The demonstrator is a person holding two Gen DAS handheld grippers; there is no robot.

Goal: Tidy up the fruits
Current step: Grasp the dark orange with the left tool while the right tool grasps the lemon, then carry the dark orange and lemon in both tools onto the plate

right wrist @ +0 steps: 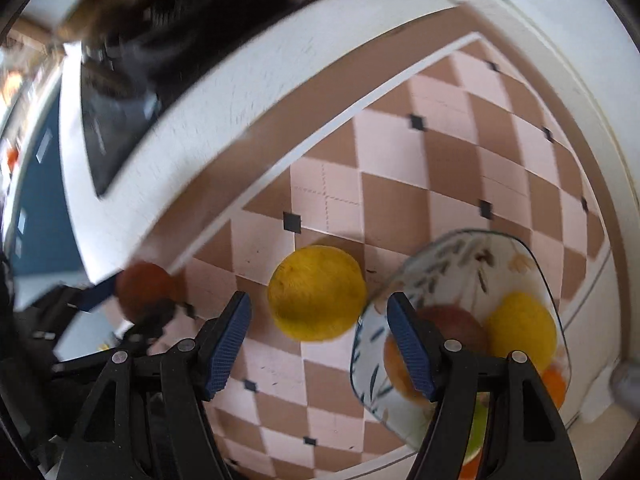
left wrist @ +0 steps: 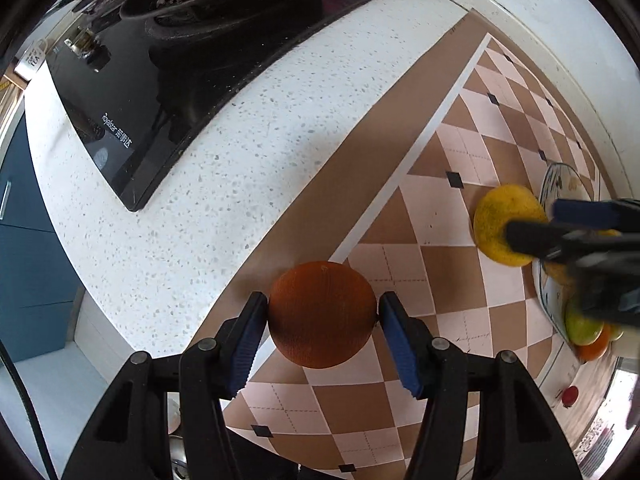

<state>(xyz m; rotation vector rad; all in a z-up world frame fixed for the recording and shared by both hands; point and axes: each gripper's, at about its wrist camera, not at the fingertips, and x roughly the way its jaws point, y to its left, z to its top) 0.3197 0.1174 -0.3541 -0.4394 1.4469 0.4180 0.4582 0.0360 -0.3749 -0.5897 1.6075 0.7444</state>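
Note:
A dark orange (left wrist: 322, 314) rests on the checked mat (left wrist: 460, 140) near its brown border. My left gripper (left wrist: 324, 298) points down over it, and both blue pads press against its sides. A yellow citrus fruit (right wrist: 316, 292) lies on the mat between the spread fingers of my right gripper (right wrist: 318, 300), with a gap on each side. Just to the right stands a glass plate (right wrist: 460, 240) with a leaf print, holding a yellow fruit (right wrist: 520, 328), a red apple (right wrist: 452, 324) and orange and green fruit. The left wrist view shows the right gripper (left wrist: 536, 224) over the yellow citrus fruit (left wrist: 500, 220).
A black gas hob (left wrist: 160, 60) sits on the white speckled counter (left wrist: 224, 160) beyond the mat. The counter edge drops to blue cabinets (left wrist: 28, 208) at the left. A small red object (left wrist: 570, 395) lies past the plate. A white wall borders the mat's far side.

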